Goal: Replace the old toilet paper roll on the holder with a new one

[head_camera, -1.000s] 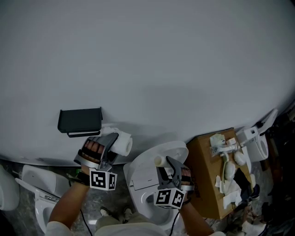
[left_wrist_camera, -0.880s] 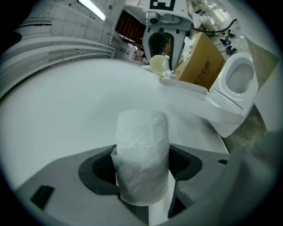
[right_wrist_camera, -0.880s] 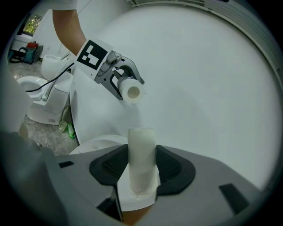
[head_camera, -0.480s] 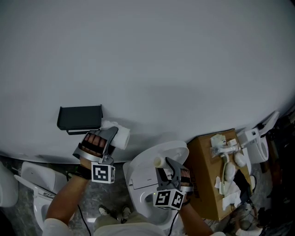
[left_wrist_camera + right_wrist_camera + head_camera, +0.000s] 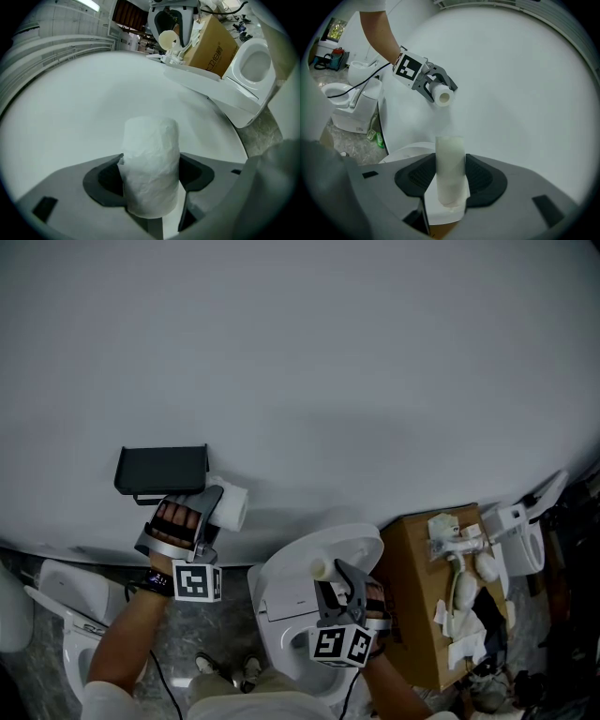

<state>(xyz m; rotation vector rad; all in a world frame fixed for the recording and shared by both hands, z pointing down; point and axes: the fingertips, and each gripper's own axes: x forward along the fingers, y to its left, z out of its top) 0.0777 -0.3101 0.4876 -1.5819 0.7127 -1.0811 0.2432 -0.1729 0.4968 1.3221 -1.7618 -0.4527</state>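
Note:
A black paper holder [image 5: 161, 471] hangs on the white wall. My left gripper [image 5: 219, 509] is shut on a full white toilet paper roll [image 5: 230, 504], which sits just right of the holder's lower right corner. In the left gripper view the roll [image 5: 151, 154] stands upright between the jaws. My right gripper [image 5: 330, 575] hovers over the toilet, shut on a thin, nearly used-up roll [image 5: 322, 568]. The right gripper view shows that thin roll [image 5: 450, 173] clamped upright, with the left gripper [image 5: 436, 90] and its roll [image 5: 442, 97] farther off by the wall.
A white toilet [image 5: 352, 545] with its lid raised stands below the right gripper. A cardboard box [image 5: 412, 568] holding white fittings sits to its right. Another toilet [image 5: 70, 610] is at the lower left. The floor is grey stone.
My left gripper has carried the full roll leftwards, closer to the black holder. The right gripper and its thin roll have stayed put.

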